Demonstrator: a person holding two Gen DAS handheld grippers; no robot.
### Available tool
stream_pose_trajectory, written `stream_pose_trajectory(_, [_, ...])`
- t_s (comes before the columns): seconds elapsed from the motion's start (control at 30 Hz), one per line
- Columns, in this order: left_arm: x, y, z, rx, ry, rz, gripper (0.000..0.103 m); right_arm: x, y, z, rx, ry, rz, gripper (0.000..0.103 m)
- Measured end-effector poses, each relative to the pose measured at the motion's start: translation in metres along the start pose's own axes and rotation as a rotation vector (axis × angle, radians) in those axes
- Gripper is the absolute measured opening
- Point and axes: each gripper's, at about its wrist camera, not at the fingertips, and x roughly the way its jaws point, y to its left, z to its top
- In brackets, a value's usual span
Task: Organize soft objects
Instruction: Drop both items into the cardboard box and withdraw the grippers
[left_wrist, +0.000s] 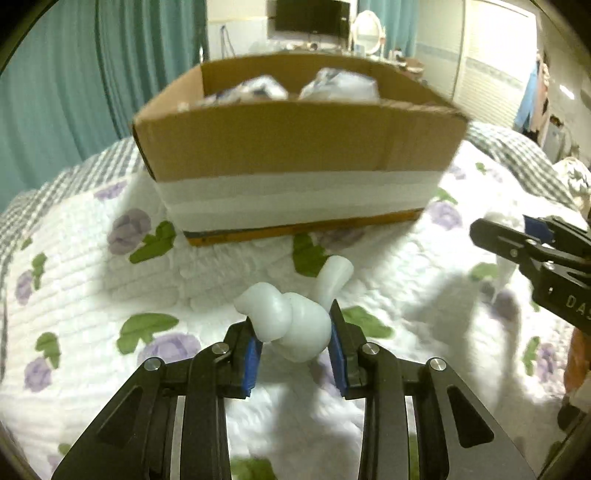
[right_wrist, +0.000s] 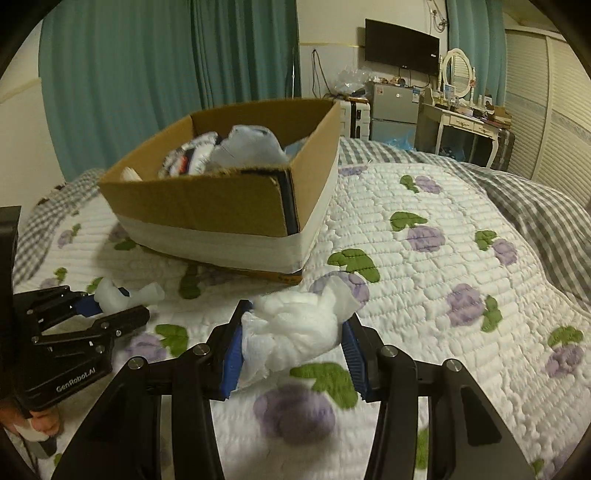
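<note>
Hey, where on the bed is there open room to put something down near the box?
The quilt right of the cardboard box is bare out to the checked blanket. A bare patch lies left of the box too. In front it is crowded: the left gripper holds a white knotted toy, the right gripper a white cloth bundle. The box holds items.

A dark television (right_wrist: 402, 46) hangs on the far wall, with teal curtains (right_wrist: 147, 74) to its left, a small grey refrigerator (right_wrist: 393, 107) just below it, a white vanity desk (right_wrist: 461, 122) carrying an oval mirror (right_wrist: 458, 70) to its lower right, and pale louvred doors (right_wrist: 546, 103) beyond that.
</note>
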Motion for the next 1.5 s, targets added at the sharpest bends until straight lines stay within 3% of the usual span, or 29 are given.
stream_pose_trajectory(0.23, [-0.047, -0.022, 0.009, 0.031, -0.074, 0.001, 0.031, -0.052, 0.007, -0.003, -0.016, -0.068, 0.010, 0.047])
stream_pose_trajectory(0.4, [-0.089, -0.010, 0.015, 0.034, -0.118, 0.006, 0.031, -0.088, 0.012, 0.002, -0.020, -0.122, 0.031, 0.047])
stream_pose_trajectory(0.6, [-0.122, 0.000, 0.032, 0.039, -0.192, 0.021, 0.031, -0.122, 0.018, 0.031, -0.057, -0.194, 0.054, 0.047])
stream_pose_trajectory(0.77, [-0.143, 0.006, 0.053, 0.025, -0.241, 0.027, 0.031, -0.130, 0.025, 0.077, -0.097, -0.249, 0.074, 0.047])
stream_pose_trajectory(1.03, [-0.139, 0.024, 0.109, 0.029, -0.305, 0.073, 0.031, -0.093, 0.034, 0.151, -0.129, -0.268, 0.114, 0.047])
stream_pose_trajectory(1.27, [-0.079, 0.035, 0.145, 0.032, -0.268, 0.077, 0.031, -0.014, 0.037, 0.198, -0.115, -0.201, 0.150, 0.047])
stream_pose_trajectory(1.43, [-0.030, 0.044, 0.164, 0.039, -0.262, 0.057, 0.036, 0.048, 0.028, 0.211, -0.055, -0.138, 0.173, 0.047])
stream_pose_trajectory(1.5, [-0.017, 0.046, 0.168, 0.052, -0.261, 0.056, 0.037, 0.067, 0.024, 0.214, -0.036, -0.128, 0.165, 0.054])
